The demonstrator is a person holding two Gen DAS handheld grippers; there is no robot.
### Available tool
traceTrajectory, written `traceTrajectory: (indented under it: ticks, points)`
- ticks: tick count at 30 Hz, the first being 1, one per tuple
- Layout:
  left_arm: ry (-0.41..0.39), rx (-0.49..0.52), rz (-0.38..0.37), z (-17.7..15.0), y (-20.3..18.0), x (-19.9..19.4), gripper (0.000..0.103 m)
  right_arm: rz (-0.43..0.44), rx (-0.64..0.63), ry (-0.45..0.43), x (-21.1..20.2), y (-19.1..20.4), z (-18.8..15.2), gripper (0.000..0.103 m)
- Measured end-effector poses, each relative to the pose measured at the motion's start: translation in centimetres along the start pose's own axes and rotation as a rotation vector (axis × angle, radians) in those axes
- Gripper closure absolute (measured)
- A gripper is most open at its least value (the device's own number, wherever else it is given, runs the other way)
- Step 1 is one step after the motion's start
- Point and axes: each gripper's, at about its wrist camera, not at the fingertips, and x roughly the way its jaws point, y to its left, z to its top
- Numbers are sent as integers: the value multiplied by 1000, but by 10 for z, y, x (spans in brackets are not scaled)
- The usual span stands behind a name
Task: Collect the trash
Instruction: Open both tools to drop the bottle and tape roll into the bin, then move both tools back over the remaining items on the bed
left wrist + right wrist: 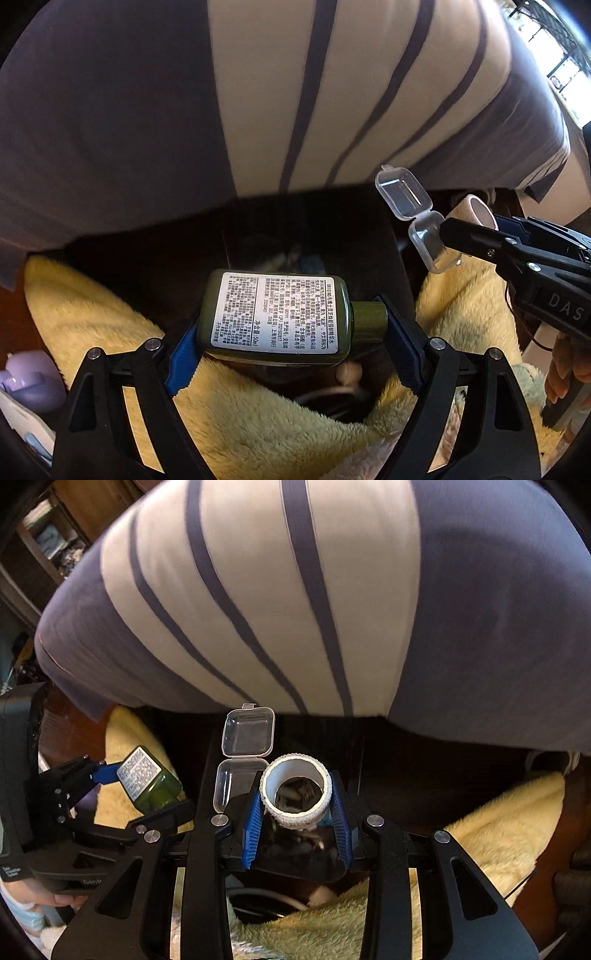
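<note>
a bed with a grey and cream striped cover (258,92) fills the upper half of both views, and below its edge lies a fluffy yellow blanket (92,314) around a dark opening (295,236) whose contents are too dim to make out. the left tongs (291,325) are clamped on a green bottle (273,314), held sideways by its base and cap, white label up, above that dark opening. the right tongs (297,812) are clamped on a white ring-shaped roll (295,794), with a clear plastic hinged box (243,753), lid open, caught beside one blue pad. a lilac object (29,380) sits at the lower left, unclear.
</note>
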Motion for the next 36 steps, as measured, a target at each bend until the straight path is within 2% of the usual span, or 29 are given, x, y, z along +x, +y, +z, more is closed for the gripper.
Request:
traceTrajectory:
  ticks: [6, 10, 15, 17, 20, 22, 30, 36]
  points:
    - [38, -16, -15, 2, 3, 8, 22, 6, 22, 37, 10, 0, 4, 66]
    - [42, -23, -11, 4, -1, 10, 13, 4, 35, 30, 10, -4, 6, 45]
    - [15, -30, 2, 2, 3, 0, 8, -1, 52, 5, 2, -6, 8, 41]
    - [0, -33, 9, 3, 5, -5, 8, -1, 60, -18, -4, -10, 8, 33]
    - [-38, -34, 17, 6, 5, -19, 8, -16, 72, -63, -18, -15, 13, 21]
    - [-73, -38, 11, 9, 8, -32, 8, -14, 83, -94, -28, -19, 16, 19]
    - [-221, -52, 27, 30, 17, -90, 8, -28, 87, -216, -78, -27, 38, 14]
    - [-344, -42, 65, 57, 19, -138, 8, -74, 55, -331, -121, -33, 66, 11]
